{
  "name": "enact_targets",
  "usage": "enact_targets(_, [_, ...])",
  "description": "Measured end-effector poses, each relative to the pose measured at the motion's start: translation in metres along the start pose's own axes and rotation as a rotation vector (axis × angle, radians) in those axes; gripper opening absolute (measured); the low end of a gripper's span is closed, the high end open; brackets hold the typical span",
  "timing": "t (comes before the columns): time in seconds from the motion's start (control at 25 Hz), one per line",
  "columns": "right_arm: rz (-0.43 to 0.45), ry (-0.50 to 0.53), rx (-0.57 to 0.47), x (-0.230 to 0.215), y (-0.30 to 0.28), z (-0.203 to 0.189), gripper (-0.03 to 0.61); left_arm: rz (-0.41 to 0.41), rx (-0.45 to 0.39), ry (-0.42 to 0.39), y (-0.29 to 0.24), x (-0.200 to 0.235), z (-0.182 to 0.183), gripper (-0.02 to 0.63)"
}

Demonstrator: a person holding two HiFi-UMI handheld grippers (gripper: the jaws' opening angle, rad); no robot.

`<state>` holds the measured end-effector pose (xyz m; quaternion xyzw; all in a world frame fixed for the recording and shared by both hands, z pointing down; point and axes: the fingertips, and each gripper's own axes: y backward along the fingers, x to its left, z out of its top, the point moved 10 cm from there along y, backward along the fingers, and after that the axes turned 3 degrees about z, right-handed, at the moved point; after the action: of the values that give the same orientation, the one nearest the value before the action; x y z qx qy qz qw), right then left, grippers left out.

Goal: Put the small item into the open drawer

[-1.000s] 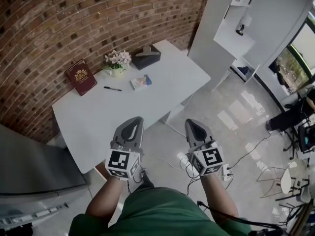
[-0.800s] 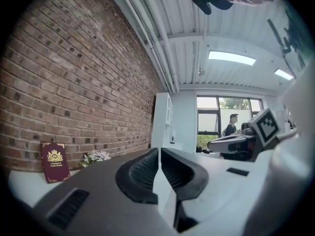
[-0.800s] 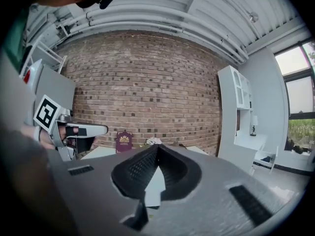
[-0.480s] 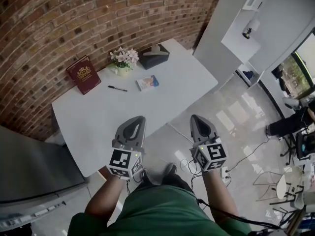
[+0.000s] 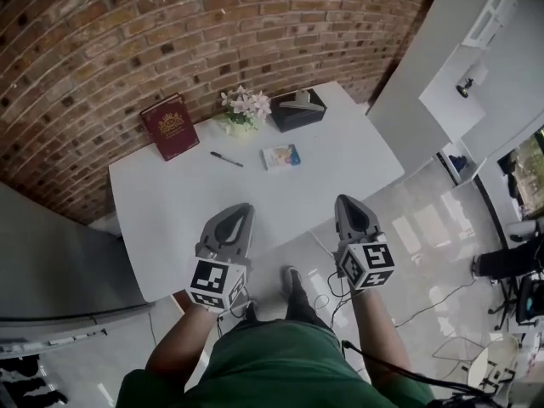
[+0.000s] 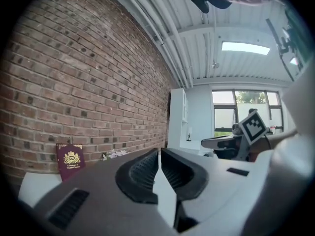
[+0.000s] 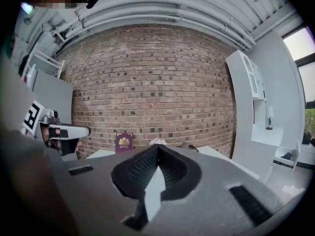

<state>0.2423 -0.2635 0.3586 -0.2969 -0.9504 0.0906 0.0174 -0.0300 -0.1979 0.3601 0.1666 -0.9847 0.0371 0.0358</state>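
Standing at the near edge of a white table (image 5: 161, 228), a person in a green top holds a two-jaw gripper in each hand, side by side and pointing toward a brick wall (image 5: 170, 32). The left gripper (image 5: 240, 208) shows over the table's near edge; in its own view (image 6: 160, 152) the ribbed pads meet at the tips with nothing between them. The right gripper (image 5: 346, 201) shows over the tiled floor just off that edge, and its own view (image 7: 157, 146) shows its jaws likewise closed together and empty. Each gripper also appears off to the side in the other's view.

The small item (image 5: 280, 156), a pale blue-and-white packet, lies flat on the table toward the far edge, well apart from both grippers. A black pen (image 5: 227, 159) lies just to its left. Behind them, along the far edge, stand a small pot of pale flowers (image 5: 245, 109) and, beside it toward the far right corner, a black tissue box (image 5: 297, 110). A maroon book (image 5: 170, 126) with a gold crest stands propped at the far left corner against the wall; it also shows in both gripper views (image 6: 70, 160) (image 7: 124, 142).

A grey cabinet (image 5: 59, 270) stands off the table's left edge, and white shelving (image 5: 476, 66) off its right. The person's dark shoe (image 5: 293, 280) shows on the floor between the forearms.
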Motion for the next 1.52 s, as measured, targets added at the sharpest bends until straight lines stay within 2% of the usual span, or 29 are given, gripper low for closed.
enact_targets(0.2, [0.100, -0.028, 0.029, -0.040, -0.053, -0.005, 0.005, 0.094, 0.033, -0.005, -0.033, -0.001, 0.001, 0.012])
enact_targets(0.32, [0.132, -0.044, 0.079, -0.071, -0.084, -0.016, 0.005, 0.145, 0.060, -0.002, -0.053, -0.004, -0.004, 0.012])
enact_targets(0.64, [0.222, -0.162, 0.225, -0.133, -0.171, -0.056, 0.005, 0.300, 0.140, 0.022, -0.079, -0.006, -0.022, 0.012])
enact_targets(0.96, [0.308, -0.190, 0.399, -0.156, -0.249, -0.107, 0.006, 0.453, 0.217, 0.052, -0.080, 0.000, -0.042, 0.012])
enact_targets(1.24, [0.380, -0.164, 0.528, -0.159, -0.301, -0.144, 0.058, 0.574, 0.292, 0.105, -0.071, 0.011, -0.061, 0.012])
enact_targets(1.52, [0.402, -0.265, 0.662, -0.168, -0.350, -0.186, 0.121, 0.676, 0.309, 0.121, -0.050, 0.012, -0.070, 0.012])
